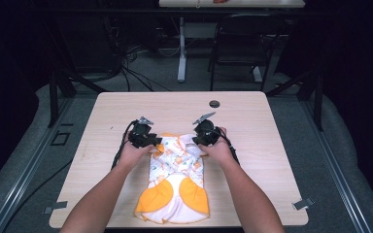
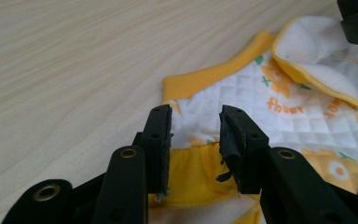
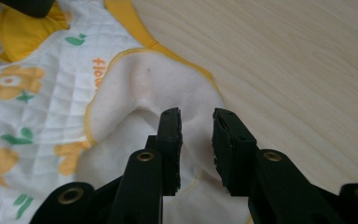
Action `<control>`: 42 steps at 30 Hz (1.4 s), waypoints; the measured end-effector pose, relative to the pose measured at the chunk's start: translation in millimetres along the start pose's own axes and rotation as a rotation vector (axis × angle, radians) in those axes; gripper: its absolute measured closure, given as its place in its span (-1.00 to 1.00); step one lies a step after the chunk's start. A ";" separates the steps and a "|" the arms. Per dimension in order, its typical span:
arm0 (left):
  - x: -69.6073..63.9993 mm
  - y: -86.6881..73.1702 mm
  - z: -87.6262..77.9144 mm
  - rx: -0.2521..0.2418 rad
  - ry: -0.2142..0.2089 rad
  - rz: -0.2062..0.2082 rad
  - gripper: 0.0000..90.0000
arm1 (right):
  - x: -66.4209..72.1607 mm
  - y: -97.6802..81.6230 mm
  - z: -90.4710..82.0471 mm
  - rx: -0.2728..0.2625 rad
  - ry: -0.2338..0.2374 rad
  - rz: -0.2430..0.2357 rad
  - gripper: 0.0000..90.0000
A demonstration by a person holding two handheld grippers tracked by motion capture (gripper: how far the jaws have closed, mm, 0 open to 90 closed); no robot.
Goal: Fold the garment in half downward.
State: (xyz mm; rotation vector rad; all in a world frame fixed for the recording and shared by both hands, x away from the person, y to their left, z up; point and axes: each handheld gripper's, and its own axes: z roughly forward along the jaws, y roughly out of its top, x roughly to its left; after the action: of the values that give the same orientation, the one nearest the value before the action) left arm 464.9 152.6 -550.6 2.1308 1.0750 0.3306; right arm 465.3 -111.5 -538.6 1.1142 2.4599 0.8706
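Quilted garment [image 1: 177, 167] (soft, flower-printed; ribbed yellow cuff) on smooth woodgrain table [image 1: 252, 121]

You're looking down and forward from above your side of the pale wooden table [image 1: 126, 104]. Your two gripper cameras sit low and close, each looking along its own jaws toward twelve o'clock. All three views share the quilted white-and-yellow flower-print garment [image 1: 177, 177] [image 2: 279, 102] [image 3: 51, 93].

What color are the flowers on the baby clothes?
Orange flowers on the white quilted baby garment with yellow trim, best in the left gripper view.
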 end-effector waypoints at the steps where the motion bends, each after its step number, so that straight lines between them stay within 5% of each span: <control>1: 2.6 -0.5 2.4 0.006 0.003 -0.004 0.38 | -1.7 0.7 1.9 0.008 0.000 0.012 0.51; 12: 10.7 -8.0 14.8 0.052 0.022 -0.032 0.19 | -7.4 -5.0 22.8 0.063 0.006 0.045 0.32; 16: 8.2 -9.9 16.5 0.093 0.006 0.022 0.22 | -10.6 -7.5 24.4 0.076 0.024 0.076 0.33; 19: 7.4 -10.1 16.1 0.096 0.005 0.022 0.22 | -9.2 -8.5 25.0 0.070 0.025 0.078 0.41; 20: 5.2 -10.8 17.3 0.082 0.032 0.021 0.24 | -8.7 -8.2 25.1 0.073 0.024 0.074 0.44; 32: 2.1 -10.2 17.6 0.080 -0.010 0.018 0.79 | -5.6 -10.1 26.3 0.053 0.074 0.100 0.85; 38: 2.4 -10.3 16.4 0.084 -0.015 -0.003 0.86 | -2.9 -10.2 26.6 0.043 0.072 0.108 0.92; 42: 1.0 -8.2 12.6 0.088 -0.027 0.000 0.87 | -2.8 -7.5 21.3 0.078 0.070 0.069 0.93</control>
State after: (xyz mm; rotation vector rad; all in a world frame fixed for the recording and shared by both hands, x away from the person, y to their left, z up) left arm 467.0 150.5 -565.3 2.2069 1.0919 0.2580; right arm 473.4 -108.9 -559.7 1.2219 2.5456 0.8542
